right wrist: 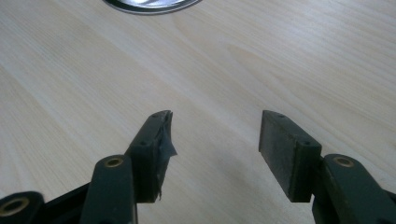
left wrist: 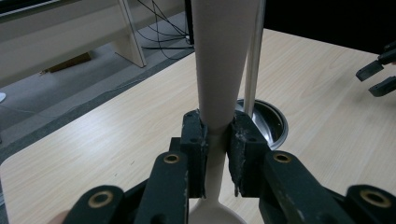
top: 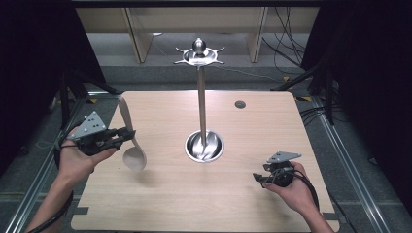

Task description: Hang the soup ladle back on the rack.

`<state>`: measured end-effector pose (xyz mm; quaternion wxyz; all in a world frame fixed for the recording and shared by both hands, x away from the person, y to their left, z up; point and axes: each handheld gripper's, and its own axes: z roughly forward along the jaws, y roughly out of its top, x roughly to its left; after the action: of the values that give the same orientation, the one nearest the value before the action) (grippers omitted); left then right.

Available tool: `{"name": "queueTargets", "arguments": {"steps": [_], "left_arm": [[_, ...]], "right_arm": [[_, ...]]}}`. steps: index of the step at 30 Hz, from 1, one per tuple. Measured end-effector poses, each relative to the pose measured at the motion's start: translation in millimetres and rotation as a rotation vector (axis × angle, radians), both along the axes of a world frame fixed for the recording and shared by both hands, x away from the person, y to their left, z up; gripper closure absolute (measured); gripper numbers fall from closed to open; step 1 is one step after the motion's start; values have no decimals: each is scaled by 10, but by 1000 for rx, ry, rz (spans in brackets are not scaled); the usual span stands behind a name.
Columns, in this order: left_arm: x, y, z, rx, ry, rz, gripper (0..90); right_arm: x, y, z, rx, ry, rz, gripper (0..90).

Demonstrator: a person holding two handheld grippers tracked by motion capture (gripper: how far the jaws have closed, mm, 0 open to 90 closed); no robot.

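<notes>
— What's on the left?
— The left tongs (top: 127, 134) are clamped on a pale spoon (top: 132, 145), held above the surface (top: 160, 194), bowl down.
— And further right?
— A metal stand (top: 202, 97) at the middle; the right tongs (top: 259, 178) hover with jaws apart.

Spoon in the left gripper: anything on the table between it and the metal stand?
Nothing visible. The spoon, clamped in the left gripper, has only bare table between it and the stand. The right gripper is off to the other side.

table (top: 160, 204): pale matt wood | stand (top: 201, 107): shiny metal | spoon (top: 134, 156): matt cream
</notes>
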<state>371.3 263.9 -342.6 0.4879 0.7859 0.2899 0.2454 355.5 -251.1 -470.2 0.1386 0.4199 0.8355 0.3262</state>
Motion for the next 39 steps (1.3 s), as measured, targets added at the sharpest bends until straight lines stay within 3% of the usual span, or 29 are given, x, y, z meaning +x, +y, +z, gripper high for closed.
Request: {"name": "queueTargets", "arguments": {"steps": [9, 15, 18, 25, 36, 39], "left_arm": [[114, -44, 104, -23, 21, -53, 765], [197, -115, 158, -11, 28, -99, 765], [218, -142, 179, -1, 28, -105, 765], [270, -210, 264, -11, 12, -132, 765], [339, -274, 314, -12, 18, -150, 765], [361, -297, 340, -5, 17, -160, 765]], "right_arm": [[-5, 6, 6, -9, 1, 0, 446], [-13, 11, 19, -7, 16, -4, 446], [-9, 13, 8, -12, -2, 5, 446], [-17, 18, 17, -11, 1, 4, 446], [-22, 22, 25, -3, 16, -2, 446], [-16, 19, 13, -11, 2, 6, 446]]}}
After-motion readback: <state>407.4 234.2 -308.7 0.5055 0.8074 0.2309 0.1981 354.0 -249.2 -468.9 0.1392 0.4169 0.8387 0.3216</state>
